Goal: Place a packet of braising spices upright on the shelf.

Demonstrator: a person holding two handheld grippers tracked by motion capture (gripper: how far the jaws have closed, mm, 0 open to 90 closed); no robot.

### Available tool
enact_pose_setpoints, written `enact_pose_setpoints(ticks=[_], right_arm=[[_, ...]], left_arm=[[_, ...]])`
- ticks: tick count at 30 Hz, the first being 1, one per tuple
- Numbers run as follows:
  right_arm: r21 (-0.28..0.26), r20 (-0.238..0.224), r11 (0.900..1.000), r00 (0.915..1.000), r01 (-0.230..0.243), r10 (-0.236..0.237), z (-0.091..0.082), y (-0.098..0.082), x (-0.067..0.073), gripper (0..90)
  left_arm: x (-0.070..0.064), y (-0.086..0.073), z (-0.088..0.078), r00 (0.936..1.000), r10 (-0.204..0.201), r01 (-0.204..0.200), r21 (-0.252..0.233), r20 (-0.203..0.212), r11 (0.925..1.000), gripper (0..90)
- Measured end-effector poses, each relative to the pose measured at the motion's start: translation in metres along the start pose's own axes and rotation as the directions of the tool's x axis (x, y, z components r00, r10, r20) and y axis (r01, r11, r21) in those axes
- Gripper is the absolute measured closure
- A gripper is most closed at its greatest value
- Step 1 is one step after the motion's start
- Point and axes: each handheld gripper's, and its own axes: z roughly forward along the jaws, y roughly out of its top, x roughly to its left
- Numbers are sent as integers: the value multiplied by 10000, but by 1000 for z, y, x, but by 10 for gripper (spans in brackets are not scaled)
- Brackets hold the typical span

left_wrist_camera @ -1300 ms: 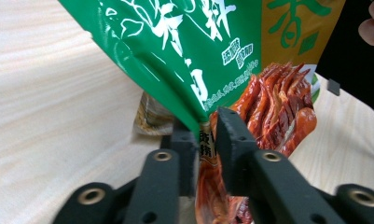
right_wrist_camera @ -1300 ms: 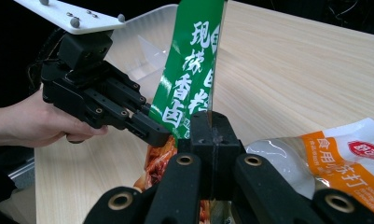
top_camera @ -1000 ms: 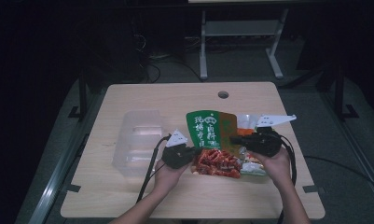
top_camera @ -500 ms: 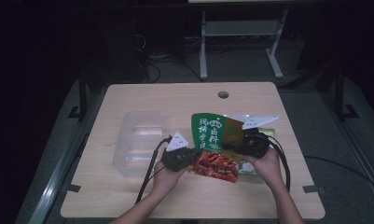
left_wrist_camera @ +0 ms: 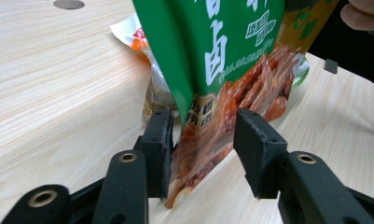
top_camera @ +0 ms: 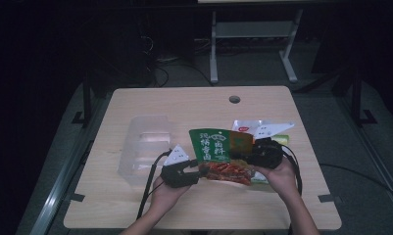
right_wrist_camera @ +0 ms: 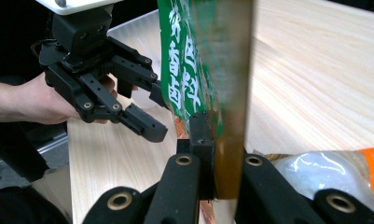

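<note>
Glossy plastic snack pouch [top_camera: 217,154], matt, seemingly wooden table [top_camera: 184,105]

Over the table [top_camera: 135,210], 2 grippers, left [top_camera: 196,172] and right [top_camera: 243,157], flank a green bag [top_camera: 214,147], the right apparently gripping it.

The high view is dim and grainy: the pale wooden table [top_camera: 150,103] is lit from above, and the room behind it sinks into near black. Both gripper views are brighter. In the right gripper view, the green printed snack bag [right_wrist_camera: 201,60] is blurred near the lens.
</note>
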Motion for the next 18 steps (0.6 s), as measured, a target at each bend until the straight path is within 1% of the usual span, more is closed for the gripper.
enact_pose_setpoints(ticks=[2,3,5,6,7,9,10,12,14,16,18], right_arm=[[-9,107,9999,9999,120,-120,-1,3,3,894],[-40,121,10000,9999,86,-85,-2,4,4,894],[-194,212,9997,9997,138,-134,-4,5,5,894],[-231,242,9996,9996,129,-124,-6,6,6,894],[-283,306,9995,9995,130,-121,-7,7,6,895],[-447,383,9989,9992,135,-118,-9,9,7,894],[-552,422,9984,9991,97,-74,-10,10,7,894],[-694,451,9976,9990,34,-2,-11,13,8,895],[-692,522,9976,9986,63,-27,-11,17,8,894],[-703,553,9975,9985,64,-25,-11,22,9,894],[-664,563,9977,9984,126,-89,-11,28,9,895]], left_arm=[[0,-3,-2,9999,105,-105,36,-16,9999,530],[0,-5,-2,9999,136,-136,100,-16,9999,517],[1,-8,-3,9998,221,-220,245,-32,9995,488],[1,-10,-4,9999,162,-160,236,-54,9996,478],[2,-11,-5,9998,193,-191,261,-50,9995,468],[1,-13,-7,9998,187,-188,224,82,9996,466],[0,-13,-9,9996,244,-247,277,116,9993,464],[-1,-13,-12,9991,258,-271,398,339,9988,458],[-3,-13,-14,9985,487,-495,336,256,9982,447],[-5,-13,-16,9978,627,-634,344,213,9974,438],[-5,-13,-17,9975,685,-692,342,198,9970,415]])
